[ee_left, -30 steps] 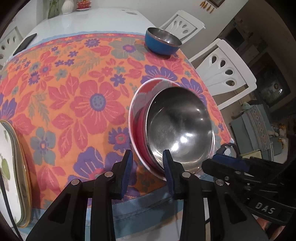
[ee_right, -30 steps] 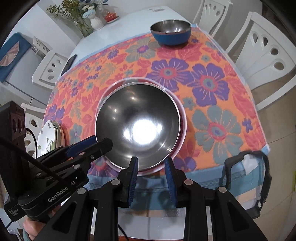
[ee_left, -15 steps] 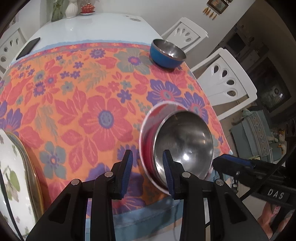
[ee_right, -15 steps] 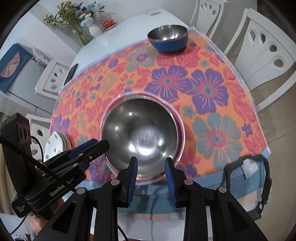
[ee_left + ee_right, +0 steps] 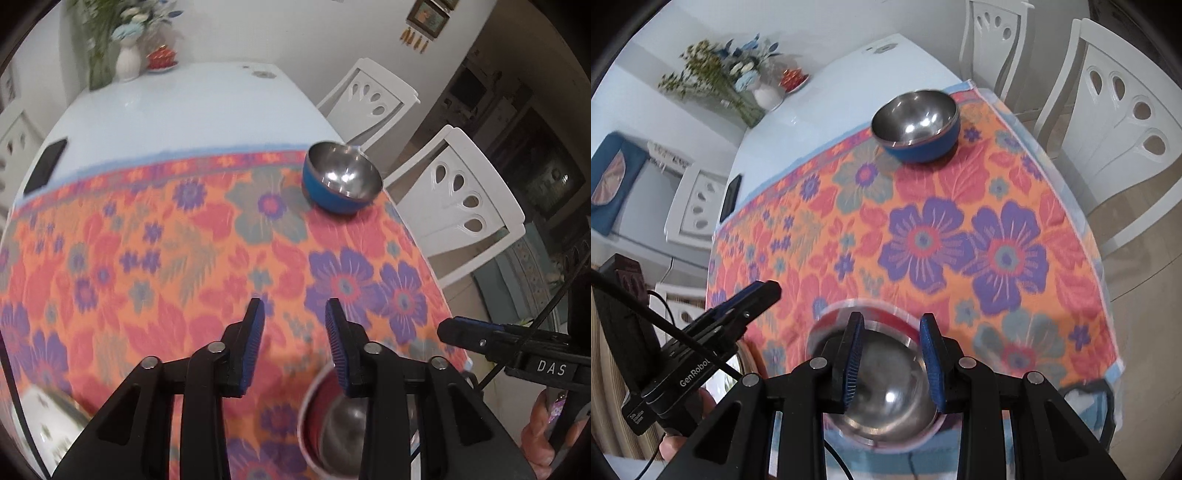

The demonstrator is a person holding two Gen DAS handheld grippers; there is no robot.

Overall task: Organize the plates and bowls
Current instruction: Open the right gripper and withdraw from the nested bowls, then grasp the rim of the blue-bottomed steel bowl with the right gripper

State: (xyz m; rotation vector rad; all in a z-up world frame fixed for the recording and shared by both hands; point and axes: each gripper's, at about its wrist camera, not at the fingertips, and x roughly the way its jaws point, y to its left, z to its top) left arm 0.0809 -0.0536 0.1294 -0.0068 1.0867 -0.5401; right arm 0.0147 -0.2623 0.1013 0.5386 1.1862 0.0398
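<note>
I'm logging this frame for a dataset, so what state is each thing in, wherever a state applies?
left hand-held gripper: open, empty, above the cloth.
right hand-held gripper: open, empty, over the near bowl.
steel bowl: upright, empty, nested in the red bowl.
red bowl: upright, at the near table edge.
blue bowl: upright, empty, alone at the far corner of the cloth.
floral cloth: spread flat.
phone: lying flat, screen dark.

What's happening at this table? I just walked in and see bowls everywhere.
A person holds tongs in each hand, sorting dishes on the floral cloth. Both the left tongs and right tongs are open and empty. A steel bowl sits nested in a red bowl at the near edge; a blue bowl stands at the far side.
</note>
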